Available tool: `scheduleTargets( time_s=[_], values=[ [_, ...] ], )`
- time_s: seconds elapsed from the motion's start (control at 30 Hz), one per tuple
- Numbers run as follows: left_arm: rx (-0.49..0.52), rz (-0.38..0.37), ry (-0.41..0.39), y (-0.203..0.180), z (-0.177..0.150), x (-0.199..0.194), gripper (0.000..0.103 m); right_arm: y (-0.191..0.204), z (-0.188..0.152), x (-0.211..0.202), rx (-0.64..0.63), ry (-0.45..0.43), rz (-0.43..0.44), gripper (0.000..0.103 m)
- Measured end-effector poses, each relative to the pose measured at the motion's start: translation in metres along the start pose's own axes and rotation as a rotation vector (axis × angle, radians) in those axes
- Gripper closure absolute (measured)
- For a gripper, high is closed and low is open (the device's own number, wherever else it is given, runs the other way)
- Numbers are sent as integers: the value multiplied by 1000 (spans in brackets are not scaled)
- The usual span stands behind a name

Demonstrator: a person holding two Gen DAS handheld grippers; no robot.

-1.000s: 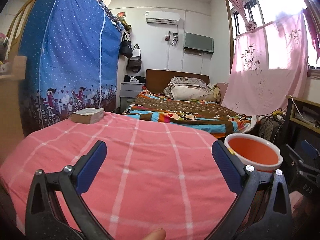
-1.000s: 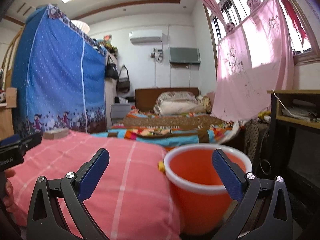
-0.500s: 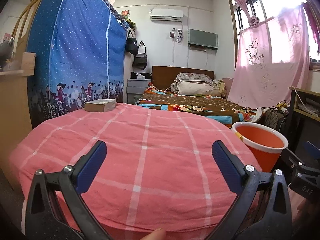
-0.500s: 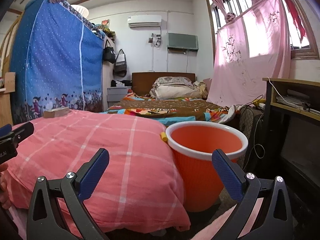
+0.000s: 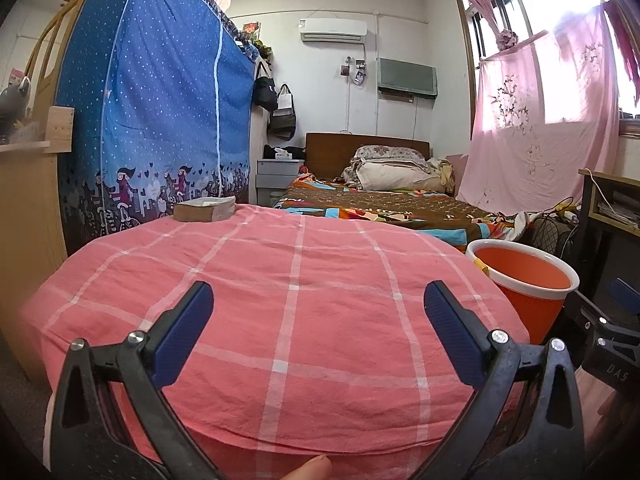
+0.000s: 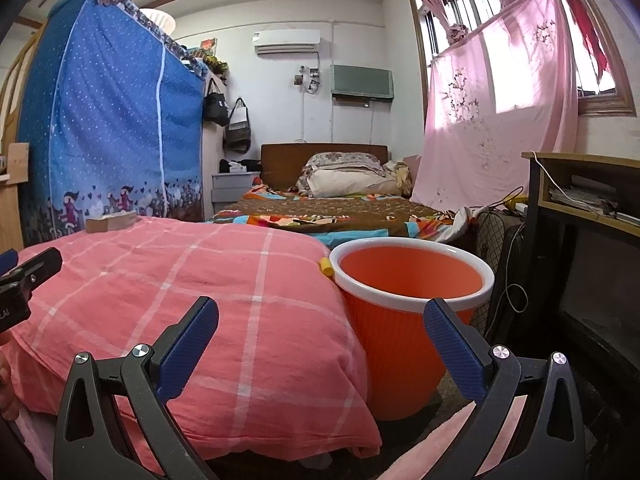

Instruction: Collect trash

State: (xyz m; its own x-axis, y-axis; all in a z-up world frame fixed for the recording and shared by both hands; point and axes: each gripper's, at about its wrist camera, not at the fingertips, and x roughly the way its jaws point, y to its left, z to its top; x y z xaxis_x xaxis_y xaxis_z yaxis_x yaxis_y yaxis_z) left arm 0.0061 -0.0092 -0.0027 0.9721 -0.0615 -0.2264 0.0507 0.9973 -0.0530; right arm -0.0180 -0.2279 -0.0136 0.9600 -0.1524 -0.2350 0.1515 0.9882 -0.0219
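An orange bin with a white rim stands on the floor beside a pink checked quilt; it also shows at the right of the left wrist view. A small yellow piece lies at the quilt's edge by the bin rim, and shows in the left wrist view. My left gripper is open and empty over the quilt's near edge. My right gripper is open and empty, in front of the quilt and bin.
A brown box lies on the quilt's far left. A blue fabric wardrobe stands left, a bed behind, a dark desk with cables right. A wooden shelf is at far left.
Both grippers have drawn back and lower from the quilt and bin, so more of the quilt's front edge and the bin's side shows. Both stayed open.
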Motion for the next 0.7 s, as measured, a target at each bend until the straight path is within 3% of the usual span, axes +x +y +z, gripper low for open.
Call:
scheduleTargets(
  time_s=[0.7],
  values=[
    [-14, -1, 4, 3, -1, -1, 0, -6, -2, -1, 10, 2, -2, 0]
  ],
)
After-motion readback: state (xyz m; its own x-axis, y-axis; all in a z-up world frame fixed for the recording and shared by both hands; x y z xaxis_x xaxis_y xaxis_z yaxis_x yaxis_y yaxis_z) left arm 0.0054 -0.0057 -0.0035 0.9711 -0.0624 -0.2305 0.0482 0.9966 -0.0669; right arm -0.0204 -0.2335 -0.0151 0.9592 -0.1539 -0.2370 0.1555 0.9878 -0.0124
